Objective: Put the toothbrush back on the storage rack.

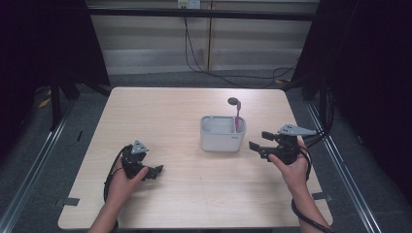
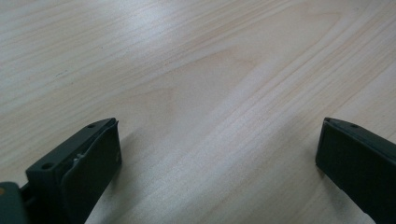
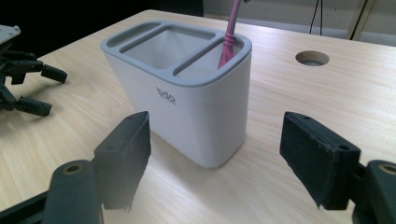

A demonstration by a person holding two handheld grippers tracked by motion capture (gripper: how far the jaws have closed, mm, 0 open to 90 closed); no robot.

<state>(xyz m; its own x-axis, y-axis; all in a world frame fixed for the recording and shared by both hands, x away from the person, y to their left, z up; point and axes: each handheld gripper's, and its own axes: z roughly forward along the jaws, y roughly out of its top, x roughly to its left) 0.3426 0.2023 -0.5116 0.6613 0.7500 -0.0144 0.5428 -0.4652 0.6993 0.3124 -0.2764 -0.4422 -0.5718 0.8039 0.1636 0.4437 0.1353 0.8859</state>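
A white holder (image 1: 222,135) with a grey rim and three compartments stands on the wooden table (image 1: 165,111), right of centre. A pink toothbrush (image 1: 237,120) stands upright in its right-hand compartment. My right gripper (image 1: 258,139) is just right of the holder, level and pointed at it, with its jaws open and nothing between them. In the right gripper view the holder (image 3: 187,107) stands a little beyond the gripper (image 3: 217,119), and the toothbrush (image 3: 229,37) rises out of the near compartment. My left gripper (image 1: 158,172) rests open near the table's front left, over bare wood (image 2: 219,123).
A round hole (image 1: 233,101) is cut in the tabletop behind the holder. Cables (image 1: 194,53) run along the floor beyond the far edge. Metal rails flank the table on both sides. The left gripper (image 3: 53,92) lies far off to the left of the holder in the right gripper view.
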